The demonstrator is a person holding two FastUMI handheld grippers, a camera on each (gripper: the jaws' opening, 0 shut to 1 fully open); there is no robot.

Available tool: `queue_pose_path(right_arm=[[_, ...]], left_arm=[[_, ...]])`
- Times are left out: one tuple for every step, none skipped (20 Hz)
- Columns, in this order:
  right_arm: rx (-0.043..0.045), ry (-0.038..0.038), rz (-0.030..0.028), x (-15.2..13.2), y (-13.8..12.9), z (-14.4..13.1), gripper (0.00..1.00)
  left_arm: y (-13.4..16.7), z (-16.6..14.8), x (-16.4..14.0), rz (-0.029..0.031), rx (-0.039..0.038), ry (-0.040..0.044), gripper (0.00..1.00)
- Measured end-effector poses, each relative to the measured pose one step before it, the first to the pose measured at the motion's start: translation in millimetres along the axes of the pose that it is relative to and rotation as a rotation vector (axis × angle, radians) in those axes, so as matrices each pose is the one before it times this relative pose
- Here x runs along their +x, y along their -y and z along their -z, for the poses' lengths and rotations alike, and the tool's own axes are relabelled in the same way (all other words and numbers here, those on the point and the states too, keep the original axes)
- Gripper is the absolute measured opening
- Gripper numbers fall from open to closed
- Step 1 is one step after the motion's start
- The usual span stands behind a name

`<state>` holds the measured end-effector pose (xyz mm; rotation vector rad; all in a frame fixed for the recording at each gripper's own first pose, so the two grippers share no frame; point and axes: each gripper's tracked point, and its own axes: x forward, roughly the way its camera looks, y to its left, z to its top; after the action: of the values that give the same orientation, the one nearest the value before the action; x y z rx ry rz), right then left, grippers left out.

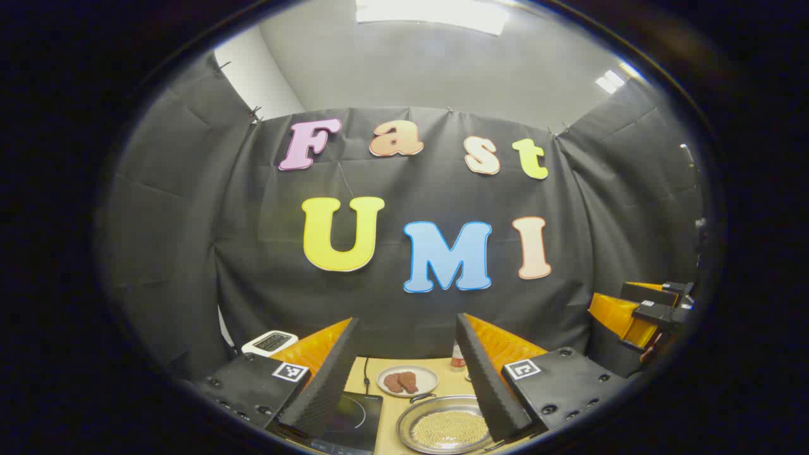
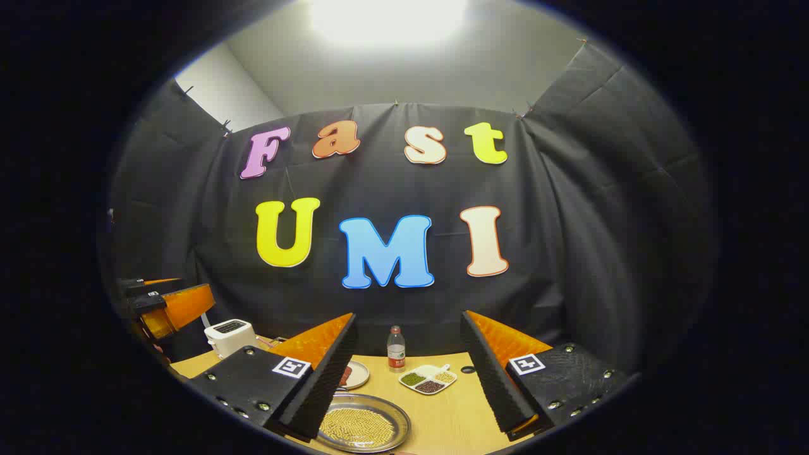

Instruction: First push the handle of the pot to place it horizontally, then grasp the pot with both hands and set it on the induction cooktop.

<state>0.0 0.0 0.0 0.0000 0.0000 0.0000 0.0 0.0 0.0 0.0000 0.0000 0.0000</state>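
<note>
Bright ceiling light (image 2: 385, 16) glare, sharp centre, fisheye-warped edges

Bare table (image 2: 452, 420) lies right of the pot (image 2: 361, 430); bottle (image 2: 395, 349) stands behind.

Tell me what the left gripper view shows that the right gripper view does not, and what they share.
Left gripper view alone: the induction cooktop near its left finger, and the meat pieces on the small plate.

Right gripper view alone: the whole water bottle and the divided dish of beans.

Both share: the pot filled with small yellow grains, the white toaster, the wooden table, and each open hand-held gripper, left and right, above the table, holding nothing.
</note>
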Motion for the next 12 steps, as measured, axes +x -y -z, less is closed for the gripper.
queue_pose_path(right_arm=[[0.00329, -0.00016, -0.00746, 3.33, 0.58, 2.93, 0.98], [-0.00112, -0.01216, -0.00225, 2.77, 0.87, 3.81, 0.98], [-0.00336, -0.00978, -0.00146, 0.65, -0.10, 2.04, 0.98], [-0.00268, 0.00181, 0.00222, 0.15, -1.39, -2.33, 0.98], [-0.00059, 0.01106, 0.00274, 0.43, -2.02, -5.44, 0.98], [-0.00122, 0.01019, 0.00847, 0.64, -2.64, -4.21, 0.98], [-0.00324, -0.00387, 0.01324, 1.27, -1.43, -1.76, 0.98], [0.00173, -0.00420, 0.00399, -0.59, -4.68, 1.10, 0.98], [-0.00126, 0.00090, -0.00079, -0.43, -7.19, -2.93, 0.98], [-0.00945, 0.00576, -0.00146, -0.98, -6.02, -3.81, 0.98], [-0.00641, 0.00513, 0.00196, -0.96, -4.24, -1.57, 0.98], [-0.00057, 0.00410, -0.00316, -1.28, -6.34, -2.20, 0.98]], left_arm=[[-0.85, 0.15, 2.01, -0.00933, 0.00418, -0.00077, 0.97], [-0.75, 1.36, 1.79, -0.00893, 0.00660, -0.00386, 0.95], [0.71, 0.78, 0.94, 0.00214, 0.00112, -0.00118, 0.95], [3.46, -1.97, 0.81, 0.01093, -0.00151, 0.00387, 0.95], [0.34, -3.17, 1.16, 0.01034, -0.00177, 0.00729, 0.95], [-0.50, -2.07, 1.91, 0.01369, -0.00182, 0.00927, 0.95], [-1.60, -0.93, 1.02, 0.01330, 0.00057, -0.00625, 0.94], [-2.44, -0.55, 0.00, 0.01026, -0.00064, -0.00301, 0.95], [-5.03, -2.78, 0.03, 0.00451, 0.00022, 0.00742, 0.97], [-6.36, 0.04, 1.89, -0.00366, 0.00565, -0.00400, 0.97], [-8.67, 2.98, 0.71, -0.01158, 0.01089, -0.02112, 0.98], [-2.29, 1.74, 1.46, 0.00780, 0.00660, -0.00351, 0.99]])
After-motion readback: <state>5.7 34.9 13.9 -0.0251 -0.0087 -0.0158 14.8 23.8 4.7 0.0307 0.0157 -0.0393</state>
